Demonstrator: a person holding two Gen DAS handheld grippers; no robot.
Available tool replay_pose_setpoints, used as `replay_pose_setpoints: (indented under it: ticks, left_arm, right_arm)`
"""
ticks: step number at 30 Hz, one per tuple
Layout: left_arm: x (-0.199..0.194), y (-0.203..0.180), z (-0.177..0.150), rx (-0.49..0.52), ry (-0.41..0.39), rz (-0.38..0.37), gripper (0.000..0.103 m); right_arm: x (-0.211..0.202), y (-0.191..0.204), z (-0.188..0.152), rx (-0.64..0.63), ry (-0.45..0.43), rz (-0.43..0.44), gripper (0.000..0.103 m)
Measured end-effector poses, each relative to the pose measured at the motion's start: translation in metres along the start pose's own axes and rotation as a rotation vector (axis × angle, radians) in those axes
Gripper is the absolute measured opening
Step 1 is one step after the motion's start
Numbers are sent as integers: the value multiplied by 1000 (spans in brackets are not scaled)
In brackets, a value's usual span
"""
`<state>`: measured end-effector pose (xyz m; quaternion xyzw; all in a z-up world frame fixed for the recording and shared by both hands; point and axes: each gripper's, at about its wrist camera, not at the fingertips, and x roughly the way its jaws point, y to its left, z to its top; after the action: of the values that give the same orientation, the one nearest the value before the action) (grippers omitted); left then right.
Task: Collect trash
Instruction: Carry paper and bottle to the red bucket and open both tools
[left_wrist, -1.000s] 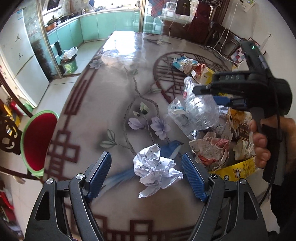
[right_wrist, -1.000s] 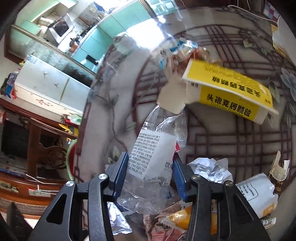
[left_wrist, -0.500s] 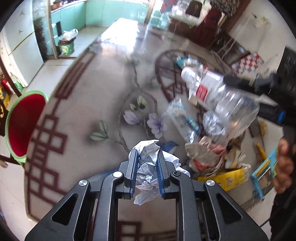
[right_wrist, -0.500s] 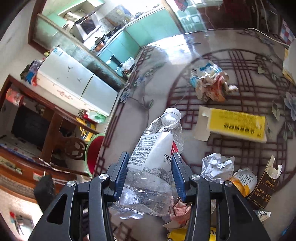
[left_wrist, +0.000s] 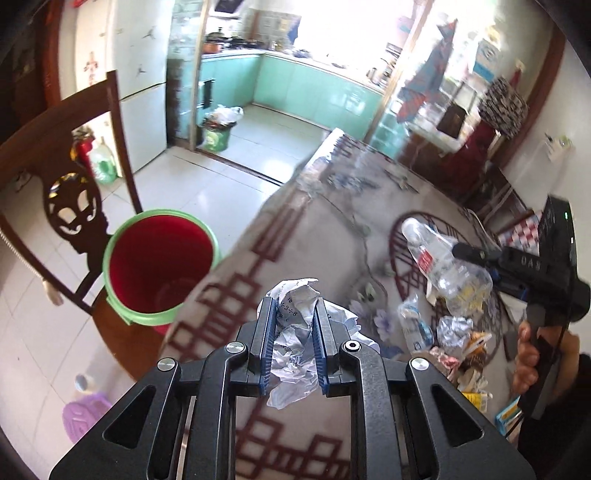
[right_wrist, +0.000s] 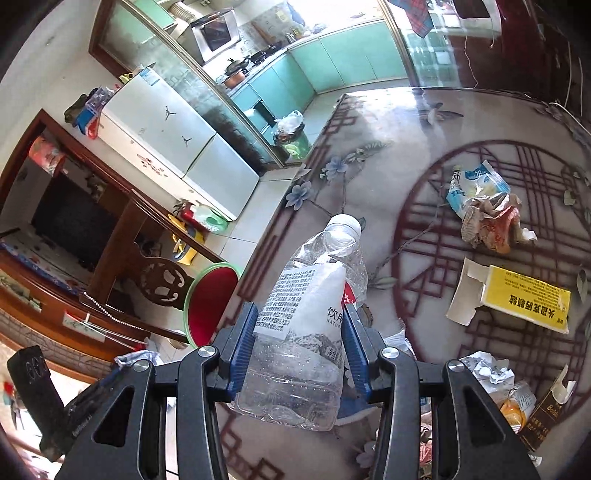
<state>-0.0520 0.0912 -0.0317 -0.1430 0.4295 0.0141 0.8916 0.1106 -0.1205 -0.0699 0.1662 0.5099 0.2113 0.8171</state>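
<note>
— How's the cleanup going?

— Just begun, I'd say. The left hand-held gripper (left_wrist: 291, 345) is clamped on a paper ball (left_wrist: 297, 332), held up near the tabletop (left_wrist: 280, 236) edge beside the bin (left_wrist: 159, 264). The right hand-held gripper (right_wrist: 300, 349) is clamped on a bottle (right_wrist: 306, 325), farther from the bin, over the tabletop.

— Anything in the bin yet?

— It looks empty from here, red inside and nothing showing.

— And what's left?

— Plenty, all well away from the bin: a yellow box (right_wrist: 524, 299), a wrapper heap (right_wrist: 484, 214), another paper wad (right_wrist: 487, 369), a brown carton (right_wrist: 546, 410). Both held pieces need dropping first.
</note>
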Motion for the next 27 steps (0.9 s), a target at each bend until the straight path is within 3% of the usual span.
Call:
replay_pose_setpoints:
  ticks: [7,17,22,27]
  left_arm:
    - [-1,35,23,-43,-41,20,18]
    - [24,103,60,-53,-19,43,19]
    - [39,141,76,-67,5,64,19]
    - [58,181,84,-71,39,106,19]
  right_arm:
    - [-14,17,5,-12,-66,-9,43]
    - [-3,63,14,20,-104,-17,43]
    - [29,114,22,-11,-89,5,43]
    - [89,174,22,-61,-28,60,43]
